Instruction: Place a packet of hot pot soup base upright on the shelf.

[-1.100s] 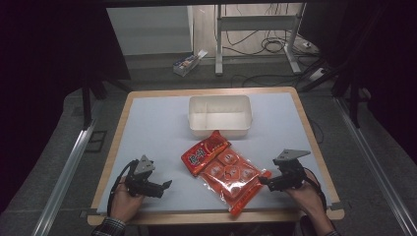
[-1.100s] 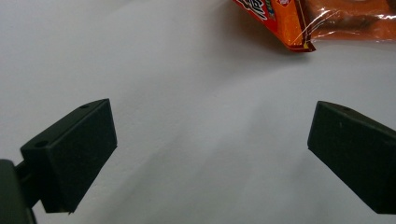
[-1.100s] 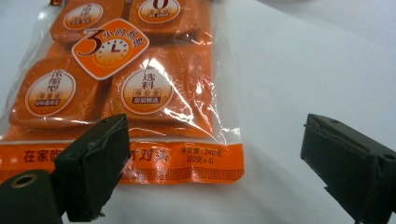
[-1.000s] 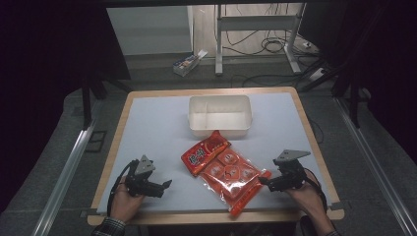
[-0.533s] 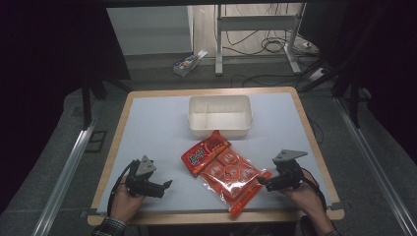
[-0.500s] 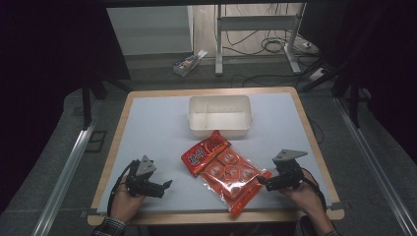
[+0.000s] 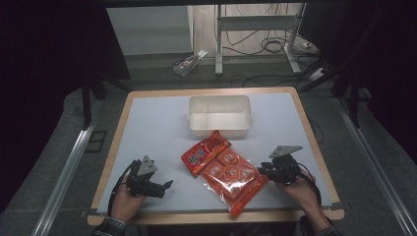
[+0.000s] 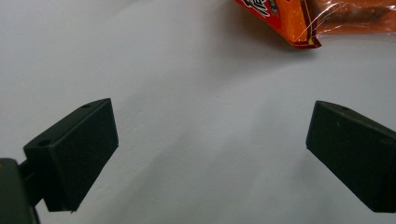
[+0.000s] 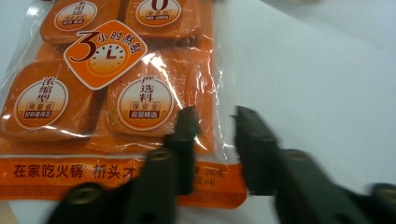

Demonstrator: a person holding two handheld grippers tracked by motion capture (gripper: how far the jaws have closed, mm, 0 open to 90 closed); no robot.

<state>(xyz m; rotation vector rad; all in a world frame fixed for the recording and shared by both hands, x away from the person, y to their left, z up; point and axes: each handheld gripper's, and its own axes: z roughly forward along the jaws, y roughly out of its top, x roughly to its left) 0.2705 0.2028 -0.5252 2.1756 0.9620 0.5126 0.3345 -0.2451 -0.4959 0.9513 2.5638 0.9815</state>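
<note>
Hotpot-base pack (image 9: 126, 102) lies just left of our right gripper (image 9: 212, 121), whose jaws have just been closing over its clear edge, a gap remaining.

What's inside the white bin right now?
The white bin looks empty: bare floor and a low divider. Its near wall hides a strip inside. Both red packs lie outside on the table.

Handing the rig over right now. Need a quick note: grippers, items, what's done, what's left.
Left gripper: jaws wide open above the bare table, holding nothing.
Right gripper: jaws have just been closing, with a narrow gap showing. The edge of the four-cup pack is between them, not yet pinched.
Small red packet: on the table against the pack.
White bin: behind both, empty.
Done: nothing binned.
Left: finish the grip, then probably move both to the bin.
</note>
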